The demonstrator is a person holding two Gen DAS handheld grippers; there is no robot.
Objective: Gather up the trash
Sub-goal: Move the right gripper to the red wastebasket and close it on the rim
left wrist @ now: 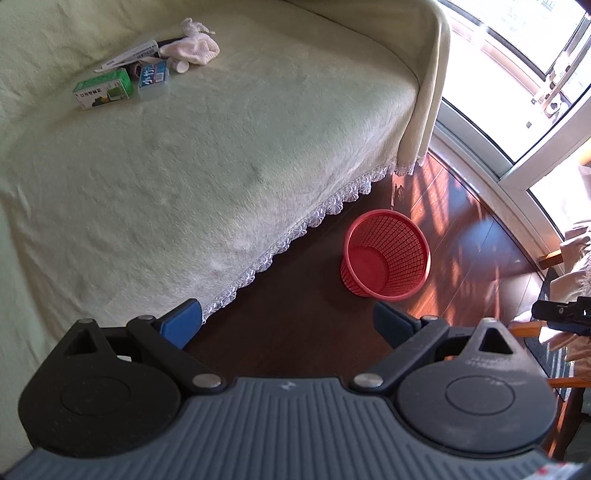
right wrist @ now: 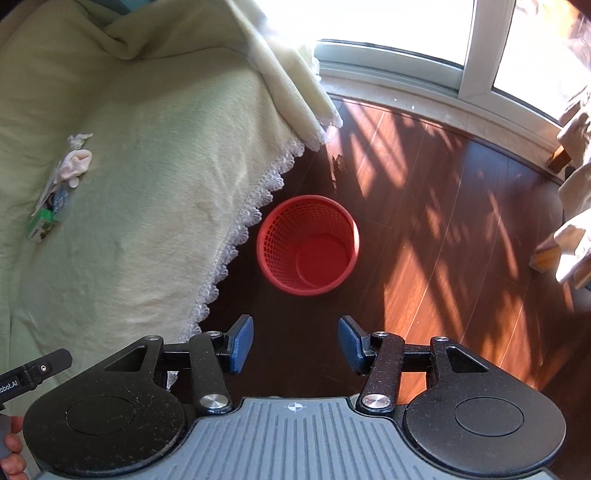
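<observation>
Both tools hang over the edge of the bed (left wrist: 221, 147), and neither has anything in it. The left tool (left wrist: 288, 325) has its blue pads (left wrist: 183, 326) spread wide apart above the dark strip of wooden floor (left wrist: 461, 251) beside the bed's lace-trimmed hem. The right tool (right wrist: 295, 343) is also parted, a clear gap between its pads, and it is held almost straight above the red mesh basket (right wrist: 275, 229). That basket stands upright on the floor just beside the lace edge of the pale green bedcover (right wrist: 147, 166), and I can see right down to its bare red bottom. The trash is well away from both tools, bunched in a small heap far up the bed: a green carton (left wrist: 103, 89) lying on its side, a blue and white packet (left wrist: 154, 78) just beside it, some white printed paper (left wrist: 129, 55) behind them, and a crumpled pinkish-white cloth or tissue (left wrist: 194, 48) at the far end of the heap. Sun falls through the window (right wrist: 388, 26) in stripes across the floorboards. A hand (right wrist: 13, 454) shows at the lower left corner of the right wrist view, gripping the other tool's handle.
</observation>
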